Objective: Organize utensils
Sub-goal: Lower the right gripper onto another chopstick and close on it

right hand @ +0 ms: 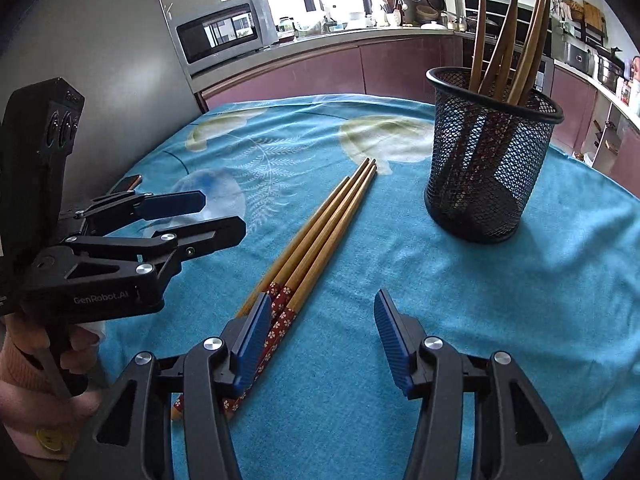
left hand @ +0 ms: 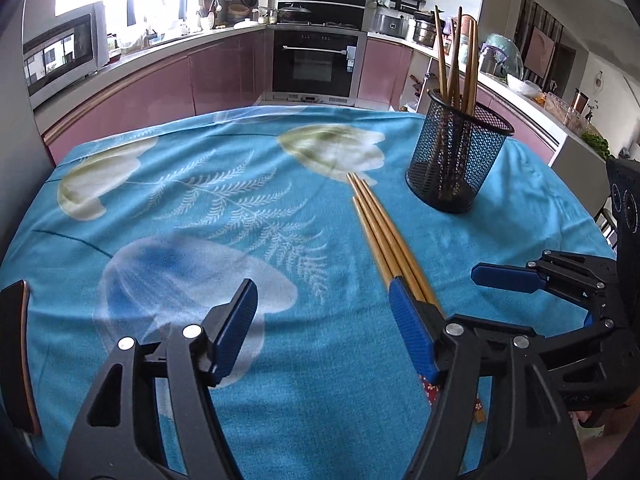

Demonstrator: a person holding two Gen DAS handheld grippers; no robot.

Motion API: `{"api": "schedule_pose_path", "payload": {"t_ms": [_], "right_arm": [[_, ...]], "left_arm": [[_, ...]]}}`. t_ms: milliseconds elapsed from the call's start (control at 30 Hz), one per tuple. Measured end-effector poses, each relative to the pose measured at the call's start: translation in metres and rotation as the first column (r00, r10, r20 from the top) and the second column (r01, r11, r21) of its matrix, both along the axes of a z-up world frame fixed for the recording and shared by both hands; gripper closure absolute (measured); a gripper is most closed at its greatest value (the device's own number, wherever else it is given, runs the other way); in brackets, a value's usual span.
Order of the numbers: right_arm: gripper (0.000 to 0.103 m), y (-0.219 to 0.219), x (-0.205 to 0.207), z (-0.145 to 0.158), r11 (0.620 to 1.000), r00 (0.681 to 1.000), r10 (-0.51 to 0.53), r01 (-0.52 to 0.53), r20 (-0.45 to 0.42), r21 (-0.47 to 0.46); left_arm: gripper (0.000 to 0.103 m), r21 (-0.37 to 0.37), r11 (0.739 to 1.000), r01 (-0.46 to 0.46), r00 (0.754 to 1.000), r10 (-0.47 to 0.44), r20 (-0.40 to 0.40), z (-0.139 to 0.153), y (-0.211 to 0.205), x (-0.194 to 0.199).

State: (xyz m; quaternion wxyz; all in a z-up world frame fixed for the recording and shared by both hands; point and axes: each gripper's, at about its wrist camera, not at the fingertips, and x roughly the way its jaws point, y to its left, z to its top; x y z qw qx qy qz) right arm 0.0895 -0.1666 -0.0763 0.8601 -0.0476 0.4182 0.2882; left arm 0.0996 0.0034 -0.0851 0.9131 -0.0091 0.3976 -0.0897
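Several wooden chopsticks (left hand: 384, 232) with red flowered handles lie side by side on the blue tablecloth, tips pointing away; they also show in the right wrist view (right hand: 320, 232). A black mesh holder (left hand: 460, 152) stands upright behind them to the right, with several wooden utensils in it; it shows again in the right wrist view (right hand: 488, 160). My left gripper (left hand: 324, 324) is open and empty, its right finger beside the chopstick handles. My right gripper (right hand: 320, 344) is open and empty, its left finger over the handle ends. Each gripper shows in the other's view, the right (left hand: 560, 284) and the left (right hand: 168, 220).
The table (left hand: 180, 208) has a blue floral cloth and ends at the far edge before pink kitchen cabinets (left hand: 224, 72). A microwave (right hand: 228, 32) sits on the counter to the left. A dark flat object (left hand: 20, 360) lies at the table's left edge.
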Motion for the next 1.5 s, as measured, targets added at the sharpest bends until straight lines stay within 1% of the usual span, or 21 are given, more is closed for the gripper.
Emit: {"api": "schedule_pose_path", "payload": {"t_ms": [200, 400, 633, 833, 933, 1067, 1233, 1367, 1433, 1500], "right_arm": [[0.052, 0.002, -0.001, -0.003, 0.999, 1.000, -0.007, 0.008, 0.009, -0.031], [0.052, -0.004, 0.000, -0.003, 0.999, 1.000, -0.026, 0.026, 0.004, -0.040], [0.052, -0.014, 0.001, -0.003, 0.999, 0.999, -0.039, 0.039, -0.017, -0.007], [0.052, -0.016, 0.001, -0.002, 0.999, 0.999, -0.039, 0.039, -0.017, -0.001], [0.052, -0.017, 0.001, -0.002, 0.999, 0.999, -0.037, 0.037, -0.017, 0.002], [0.053, -0.016, 0.000, -0.002, 0.999, 0.999, -0.036, 0.036, -0.012, -0.008], [0.055, -0.014, 0.004, -0.001, 0.999, 0.999, -0.041, 0.040, -0.009, -0.023], [0.061, -0.009, 0.014, 0.000, 0.998, 0.999, -0.043, 0.042, -0.006, -0.035], [0.066, -0.004, 0.020, 0.000, 0.998, 0.999, -0.041, 0.041, -0.004, -0.042], [0.068, 0.000, 0.026, -0.001, 0.998, 0.999, -0.042, 0.042, -0.002, -0.048]], "left_arm": [[0.035, 0.013, 0.999, 0.046, 0.999, -0.045, -0.018, -0.006, -0.009, -0.005], [0.035, 0.017, 0.996, 0.090, 0.995, -0.090, -0.040, -0.011, -0.018, -0.005], [0.034, 0.029, 0.992, 0.120, 0.991, -0.118, -0.060, -0.017, -0.025, -0.001], [0.037, 0.046, 0.993, 0.113, 0.992, -0.110, -0.065, -0.018, -0.025, 0.002], [0.042, 0.048, 0.993, 0.105, 0.993, -0.101, -0.068, -0.018, -0.024, 0.005], [0.057, 0.023, 0.996, 0.085, 0.994, -0.083, -0.077, -0.017, -0.019, 0.008], [0.068, 0.007, 0.997, 0.075, 0.993, -0.074, -0.090, -0.017, -0.016, 0.016], [0.071, -0.007, 0.997, 0.078, 0.992, -0.079, -0.102, -0.018, -0.015, 0.026], [0.072, -0.014, 0.997, 0.079, 0.991, -0.080, -0.106, -0.018, -0.015, 0.031], [0.072, -0.019, 0.997, 0.079, 0.991, -0.081, -0.111, -0.018, -0.017, 0.037]]}}
